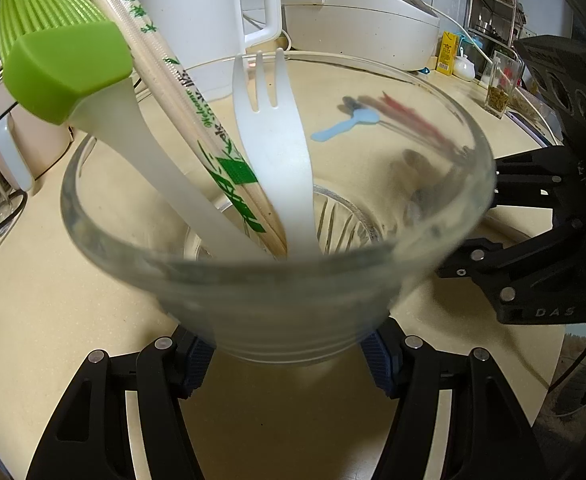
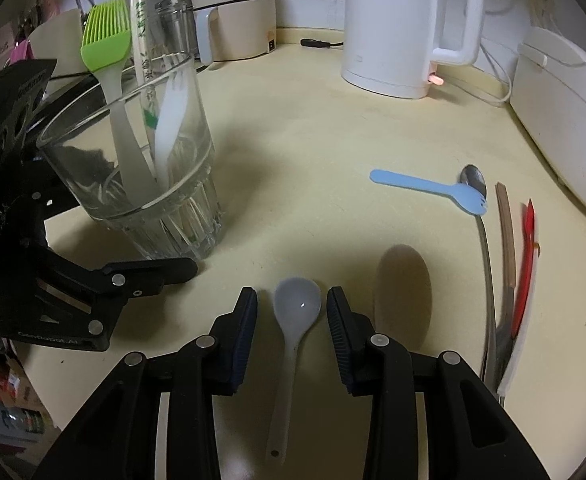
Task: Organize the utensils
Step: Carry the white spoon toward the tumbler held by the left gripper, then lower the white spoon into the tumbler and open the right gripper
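The right gripper (image 2: 291,304) stands half open around a white spoon (image 2: 295,308) lying on the table (image 2: 313,128), pads clear of it. The left gripper (image 1: 287,354) clamps the glass (image 1: 277,272) — at ten o'clock in the right view — holding brush (image 1: 65,68), chopsticks (image 1: 181,92), fork (image 1: 273,128). Next, by judgement: close, lift, drop it in. Only the right view shows the spoon; the left shows the clamp.

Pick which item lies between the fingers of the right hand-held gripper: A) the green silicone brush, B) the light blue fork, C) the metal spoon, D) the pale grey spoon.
D: the pale grey spoon lies on the counter between the fingers of the right hand-held gripper, which stand apart from it.
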